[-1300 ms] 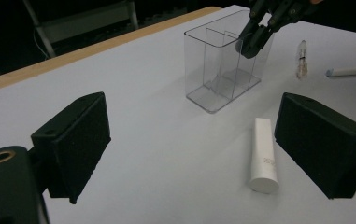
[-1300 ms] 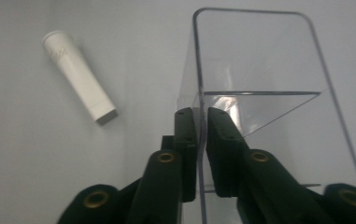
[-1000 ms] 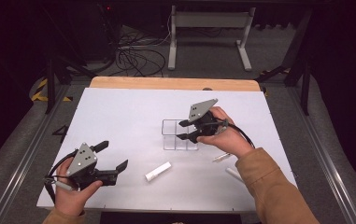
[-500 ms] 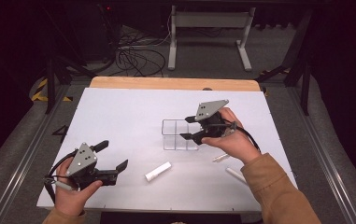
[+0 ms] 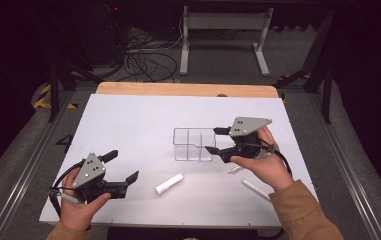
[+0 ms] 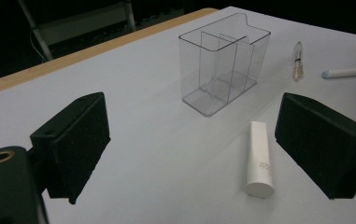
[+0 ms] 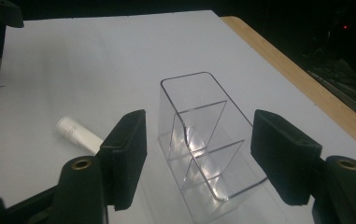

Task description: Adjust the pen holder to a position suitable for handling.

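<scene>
Right tool [image 5: 217, 140] backed off, jaws opening, from the clear compartmented box [image 5: 193, 144].

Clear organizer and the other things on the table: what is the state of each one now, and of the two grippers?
Clear organizer: upright, compartments empty, not held.
White tube: lying flat on the table, untouched.
White stick: lying flat near the right hand.
Small clear item: lying flat, untouched.
Right gripper: open beside the organizer, jaws just opened, nothing between them.
Left gripper: open, empty.
</scene>
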Tool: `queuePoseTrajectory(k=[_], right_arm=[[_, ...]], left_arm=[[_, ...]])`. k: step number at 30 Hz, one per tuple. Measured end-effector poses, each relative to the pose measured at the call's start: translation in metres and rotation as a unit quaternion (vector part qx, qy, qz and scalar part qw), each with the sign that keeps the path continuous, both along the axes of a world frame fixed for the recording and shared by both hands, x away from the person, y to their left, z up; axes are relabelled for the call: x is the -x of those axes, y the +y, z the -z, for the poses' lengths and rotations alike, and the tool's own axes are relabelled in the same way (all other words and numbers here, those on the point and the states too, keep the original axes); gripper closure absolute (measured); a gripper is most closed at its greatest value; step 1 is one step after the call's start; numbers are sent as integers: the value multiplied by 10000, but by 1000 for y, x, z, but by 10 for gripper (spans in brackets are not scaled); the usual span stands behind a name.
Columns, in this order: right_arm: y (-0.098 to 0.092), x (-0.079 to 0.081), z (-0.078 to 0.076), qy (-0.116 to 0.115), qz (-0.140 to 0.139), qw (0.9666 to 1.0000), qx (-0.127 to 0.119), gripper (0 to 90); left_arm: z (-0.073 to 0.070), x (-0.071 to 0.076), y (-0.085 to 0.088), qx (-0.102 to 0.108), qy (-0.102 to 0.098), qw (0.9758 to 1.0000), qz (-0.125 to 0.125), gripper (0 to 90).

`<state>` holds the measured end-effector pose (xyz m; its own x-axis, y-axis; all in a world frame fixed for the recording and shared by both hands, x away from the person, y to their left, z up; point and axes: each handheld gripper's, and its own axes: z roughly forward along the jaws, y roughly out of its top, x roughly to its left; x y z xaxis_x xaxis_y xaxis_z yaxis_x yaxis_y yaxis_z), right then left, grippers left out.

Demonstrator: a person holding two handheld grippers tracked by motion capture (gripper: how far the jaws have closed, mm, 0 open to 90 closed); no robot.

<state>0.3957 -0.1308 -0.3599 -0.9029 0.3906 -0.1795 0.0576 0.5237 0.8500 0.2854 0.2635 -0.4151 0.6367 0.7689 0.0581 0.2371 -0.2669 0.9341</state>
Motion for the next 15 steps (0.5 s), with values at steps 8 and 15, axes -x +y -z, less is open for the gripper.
queuePoseTrajectory(k=[8,15], right_arm=[[-21,13,4,-97,181,9992,-340,386],[-31,14,7,-88,354,9986,-394,396]], left_arm=[[-2,0,-3,-10,-24,10000,37,107],[-5,0,-6,-15,-11,10000,89,109]])
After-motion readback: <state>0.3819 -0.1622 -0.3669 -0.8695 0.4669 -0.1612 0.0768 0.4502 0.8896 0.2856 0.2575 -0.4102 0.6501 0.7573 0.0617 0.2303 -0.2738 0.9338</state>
